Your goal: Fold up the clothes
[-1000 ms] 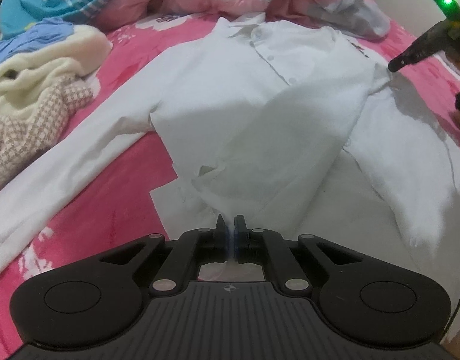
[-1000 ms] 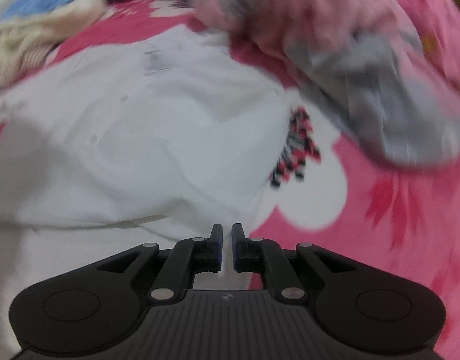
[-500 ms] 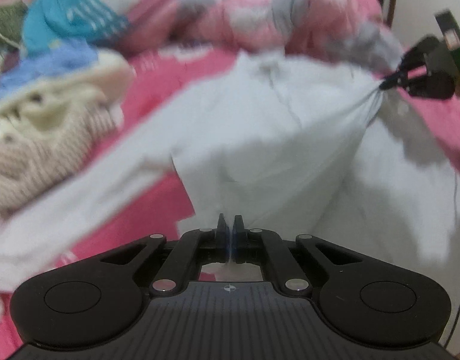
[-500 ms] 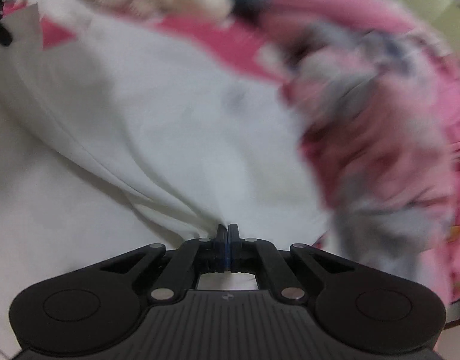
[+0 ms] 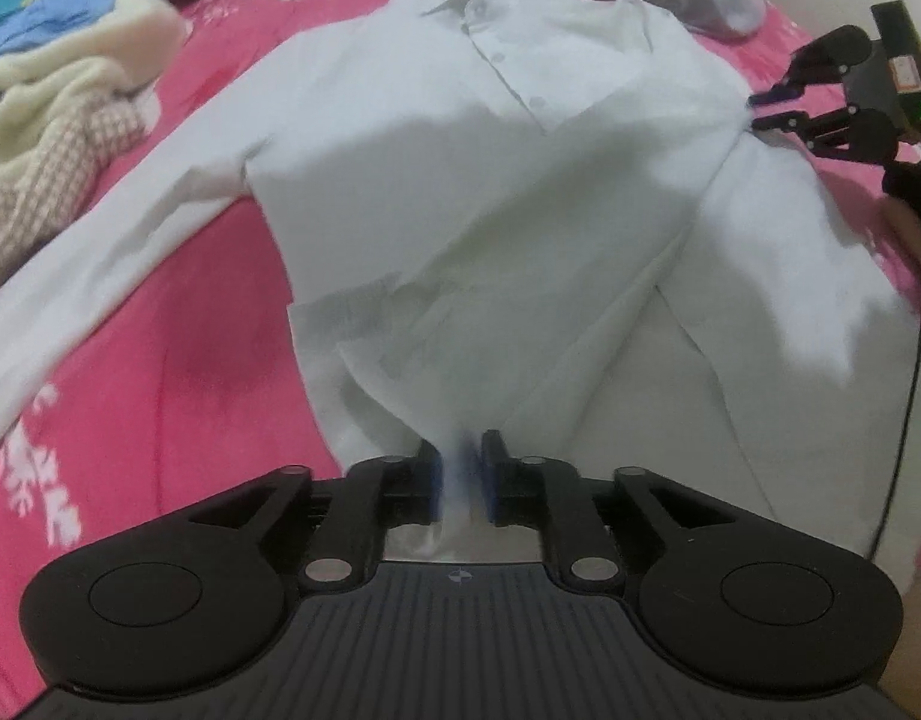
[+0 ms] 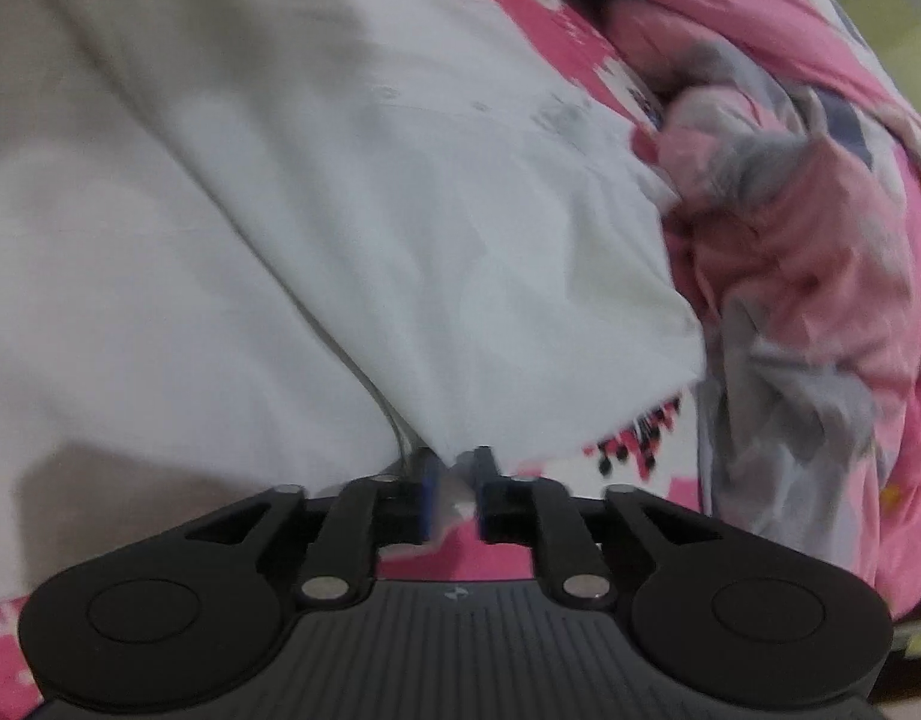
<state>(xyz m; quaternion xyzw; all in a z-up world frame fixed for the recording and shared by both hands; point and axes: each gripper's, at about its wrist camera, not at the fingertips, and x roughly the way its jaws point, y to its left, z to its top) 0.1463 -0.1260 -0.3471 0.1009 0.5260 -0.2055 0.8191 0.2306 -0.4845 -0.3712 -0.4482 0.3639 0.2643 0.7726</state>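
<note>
Left gripper [image 5: 460, 468] is pointing steeply downward, jaws opening around white cloth. Right gripper [image 6: 457, 483] is also angling down, jaws opening, cloth between them.

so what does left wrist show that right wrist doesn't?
Left wrist only: the shirt's collar and button placket, its spread left-side sleeve, the cream and checked clothes pile, and the right tool at the shirt's far edge.
Right wrist only: the crumpled pink and grey quilt up close, beside the shirt's edge.
Both: the white shirt on the pink floral bedsheet, each view's own tool (left tool) opening with shirt fabric between its fingers.
</note>
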